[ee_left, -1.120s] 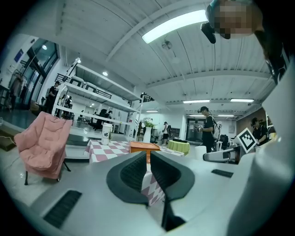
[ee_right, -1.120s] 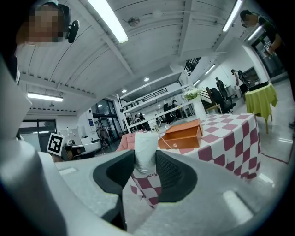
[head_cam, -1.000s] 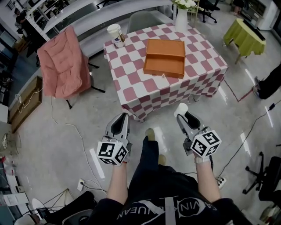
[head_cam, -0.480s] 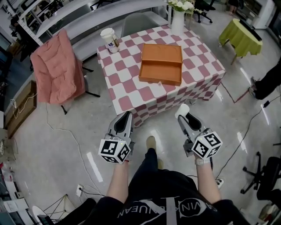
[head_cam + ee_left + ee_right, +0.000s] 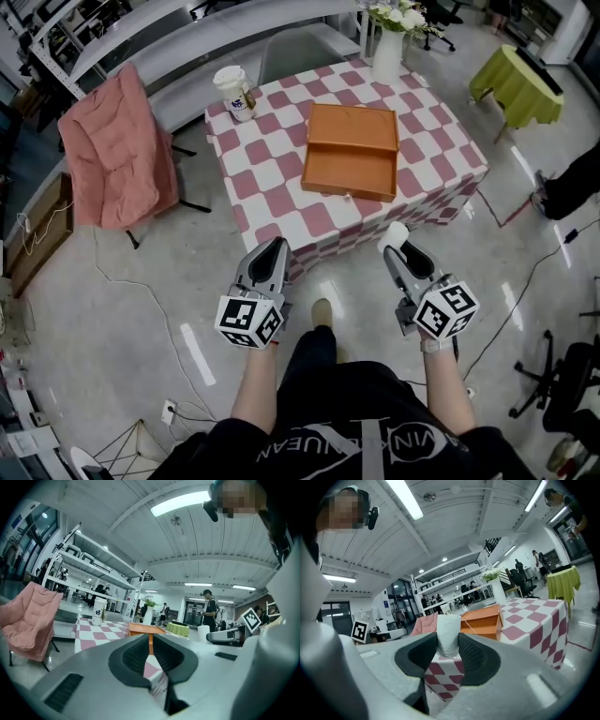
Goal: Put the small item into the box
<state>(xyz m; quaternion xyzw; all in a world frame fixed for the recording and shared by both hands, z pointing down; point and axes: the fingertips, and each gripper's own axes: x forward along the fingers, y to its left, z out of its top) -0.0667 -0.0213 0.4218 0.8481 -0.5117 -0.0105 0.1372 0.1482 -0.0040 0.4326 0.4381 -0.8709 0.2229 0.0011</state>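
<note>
White item (image 5: 448,634): a small pale cylinder, clenched between the pads of my right gripper (image 5: 399,249). It stands up past the tips, so I have it by its lower part only.
Left gripper (image 5: 271,253): pads drawn together on nothing, held low beside the right one, short of the table.
Orange box (image 5: 349,187): open, lying on the checked tablecloth (image 5: 262,183) toward the near edge, well apart from both grippers. Its inside looks bare, with a step or divider across the middle.
Step in hand, as I judge it: carrying the item to the box; the placing is not yet done.
How to do it well: hold the squeeze even, since the thing looks soft and could slip or crush. Bring the right gripper up over the near wall rather than across it, so the item does not catch the rim. Lower it until it is inside the walls before I let the pads part.
Left gripper's part: likely none, unless the box needs steadying at its near wall.
Keep away from: the paper cup (image 5: 231,89) and the vase (image 5: 387,52) at the far side; neither lies on my path, I think.
Risk: letting go too high, so that the cylinder rolls or bounces out.
</note>
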